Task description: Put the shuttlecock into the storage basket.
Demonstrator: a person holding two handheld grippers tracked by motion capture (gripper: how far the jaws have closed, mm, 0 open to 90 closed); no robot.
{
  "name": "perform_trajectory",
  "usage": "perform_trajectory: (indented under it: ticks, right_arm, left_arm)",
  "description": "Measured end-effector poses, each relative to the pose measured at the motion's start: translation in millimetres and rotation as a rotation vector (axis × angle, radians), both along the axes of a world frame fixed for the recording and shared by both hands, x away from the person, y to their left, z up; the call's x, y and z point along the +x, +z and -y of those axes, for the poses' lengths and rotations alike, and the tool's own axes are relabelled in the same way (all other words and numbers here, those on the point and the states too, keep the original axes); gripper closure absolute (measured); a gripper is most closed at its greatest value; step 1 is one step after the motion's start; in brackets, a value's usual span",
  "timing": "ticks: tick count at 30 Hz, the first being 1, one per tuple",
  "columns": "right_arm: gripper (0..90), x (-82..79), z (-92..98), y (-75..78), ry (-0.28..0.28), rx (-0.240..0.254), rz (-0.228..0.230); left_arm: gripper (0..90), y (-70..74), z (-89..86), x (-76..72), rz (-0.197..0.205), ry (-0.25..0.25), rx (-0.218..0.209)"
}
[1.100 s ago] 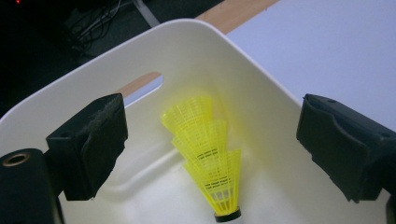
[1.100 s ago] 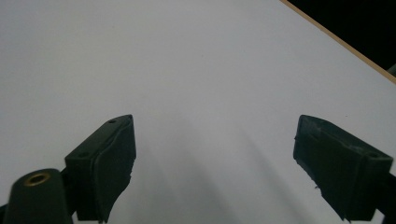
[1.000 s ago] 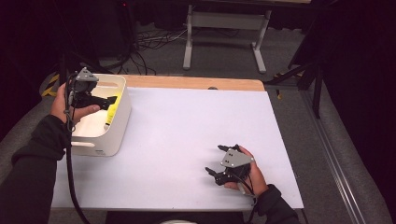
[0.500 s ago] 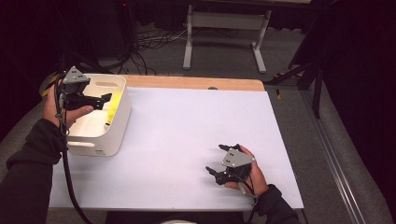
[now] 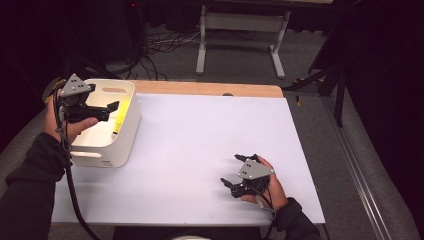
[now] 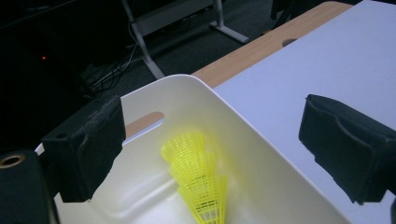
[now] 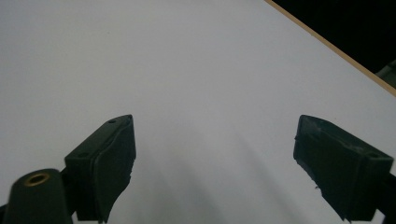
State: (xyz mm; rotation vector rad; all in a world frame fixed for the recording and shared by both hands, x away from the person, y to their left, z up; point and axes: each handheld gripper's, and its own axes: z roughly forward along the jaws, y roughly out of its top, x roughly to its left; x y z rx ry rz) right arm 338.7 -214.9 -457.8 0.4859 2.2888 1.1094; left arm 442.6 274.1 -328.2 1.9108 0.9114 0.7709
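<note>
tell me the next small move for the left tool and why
Probably lower the left tool into the bin toward the yellow shuttlecocks: its jaws are open and empty, poised above the stack lying inside, with nothing yet between them.

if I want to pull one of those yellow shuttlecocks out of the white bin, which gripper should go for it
Left. The left gripper hovers open above the white bin, with the yellow shuttlecocks stacked just below its jaws. The right gripper sits far across the table.

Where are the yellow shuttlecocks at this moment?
The yellow shuttlecocks lie stacked inside the white bin at the table's left edge, along its right wall, just below the open left gripper.
</note>
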Motion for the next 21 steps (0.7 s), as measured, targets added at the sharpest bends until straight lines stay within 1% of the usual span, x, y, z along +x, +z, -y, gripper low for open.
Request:
perform_trajectory:
  ticks: [8, 11, 12, 13, 16, 21]
  right_arm:
    - [14.0, -0.9, 0.0, 0.5, 0.001, 0.000, 0.000]
    - [14.0, -0.8, 0.3, 0.7, 0.001, 0.000, 0.004]
    - [14.0, -0.8, 0.3, 0.8, 0.001, 0.000, 0.004]
    - [14.0, -0.8, 0.4, 0.9, 0.002, 0.001, 0.004]
    - [14.0, -1.3, 0.5, 1.5, 0.000, 0.002, 0.005]
    - [14.0, -1.2, 1.2, 2.2, -0.002, 0.006, 0.007]
  left_arm:
    - [8.0, -2.2, 3.0, -5.1, 0.020, -0.011, -0.027]
    - [8.0, -0.9, 5.1, -8.6, 0.047, -0.009, -0.033]
    - [8.0, -0.3, 5.2, -9.6, 0.052, -0.014, -0.043]
    - [8.1, 0.1, 5.7, -10.7, 0.052, -0.019, -0.052]
    - [8.1, 0.0, 6.9, -12.4, 0.059, -0.022, -0.050]
    - [8.0, -1.4, 9.9, -18.4, 0.075, -0.034, -0.070]
